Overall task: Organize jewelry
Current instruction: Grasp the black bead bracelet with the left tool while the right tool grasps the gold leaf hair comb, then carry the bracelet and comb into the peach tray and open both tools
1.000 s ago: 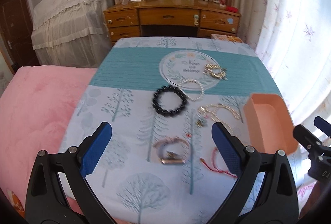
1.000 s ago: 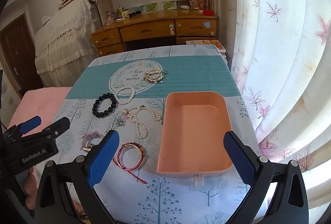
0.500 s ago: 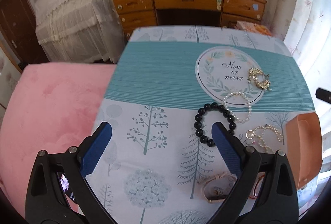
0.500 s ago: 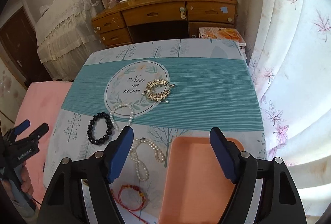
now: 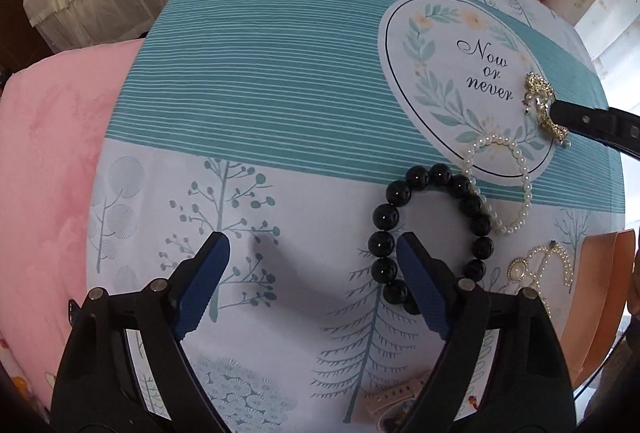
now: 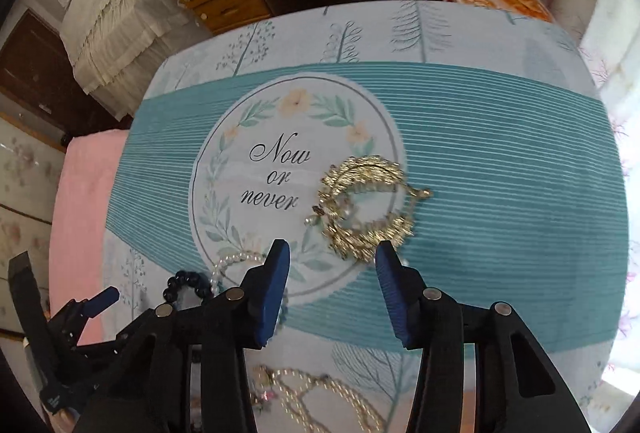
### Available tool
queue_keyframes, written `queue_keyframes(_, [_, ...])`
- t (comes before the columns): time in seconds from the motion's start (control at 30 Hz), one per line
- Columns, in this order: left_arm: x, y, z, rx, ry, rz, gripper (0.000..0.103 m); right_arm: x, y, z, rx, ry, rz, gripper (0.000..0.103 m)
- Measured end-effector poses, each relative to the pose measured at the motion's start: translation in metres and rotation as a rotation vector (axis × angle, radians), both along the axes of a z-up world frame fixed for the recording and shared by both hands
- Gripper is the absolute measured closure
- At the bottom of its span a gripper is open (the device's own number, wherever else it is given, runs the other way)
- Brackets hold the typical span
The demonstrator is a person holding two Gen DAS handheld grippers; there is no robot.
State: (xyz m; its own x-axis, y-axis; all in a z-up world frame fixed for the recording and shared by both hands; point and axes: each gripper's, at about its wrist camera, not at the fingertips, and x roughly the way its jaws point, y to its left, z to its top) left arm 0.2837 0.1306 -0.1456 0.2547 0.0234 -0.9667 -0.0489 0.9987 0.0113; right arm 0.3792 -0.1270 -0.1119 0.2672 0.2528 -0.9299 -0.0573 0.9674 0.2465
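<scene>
Fingers of the right gripper (image 6: pixel 328 279), half apart and just narrowed, are poised before the gold brooch (image 6: pixel 366 207), nothing gripped; descent is needed. Left gripper (image 5: pixel 314 281) stands wide beside the black bead bracelet (image 5: pixel 430 229).

black bead bracelet (image 5: pixel 430 233): 1 | pearl bracelet (image 5: pixel 502 185): 1 | gold brooch (image 6: pixel 366 207): 1 | pearl necklace (image 5: pixel 540 269): 1 | tray (image 5: pixel 600 297): 1

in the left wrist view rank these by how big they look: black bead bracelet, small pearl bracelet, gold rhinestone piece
1. black bead bracelet, clearly the widest loop, though it also lies nearest the camera.
2. small pearl bracelet, a smaller ring of finer beads, touching the black one.
3. gold rhinestone piece, smallest here; the right gripper partly covers it, so its full extent is unsure.
</scene>
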Motion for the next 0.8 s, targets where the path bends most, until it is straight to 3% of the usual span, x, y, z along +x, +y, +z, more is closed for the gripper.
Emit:
queue_keyframes(0.13, [0.003, -0.009, -0.009, 0.02, 0.01, -0.028, 0.02, 0.018, 0.019, -0.02, -0.054, 0.007, 0.023, 0.065])
queue_keyframes(0.37, [0.006, -0.02, -0.021, 0.019, 0.035, -0.065, 0.044, 0.032, 0.03, -0.03, -0.108, -0.003, 0.03, 0.075])
queue_keyframes(0.43, [0.006, -0.023, -0.019, -0.008, 0.043, -0.072, 0.054, 0.032, 0.036, -0.032, -0.148, -0.011, 0.048, 0.082])
queue_keyframes(0.5, [0.004, -0.024, -0.018, -0.034, 0.05, -0.079, 0.078, 0.03, 0.034, -0.03, -0.168, -0.016, 0.058, 0.088])
queue_keyframes(0.57, [0.002, -0.027, -0.018, -0.026, 0.056, -0.085, 0.09, 0.031, 0.036, -0.032, -0.159, -0.021, 0.059, 0.09])
queue_keyframes(0.8, [-0.007, -0.032, -0.002, -0.058, 0.021, -0.067, 0.091, 0.02, 0.028, -0.009, -0.08, -0.069, 0.039, 0.094])
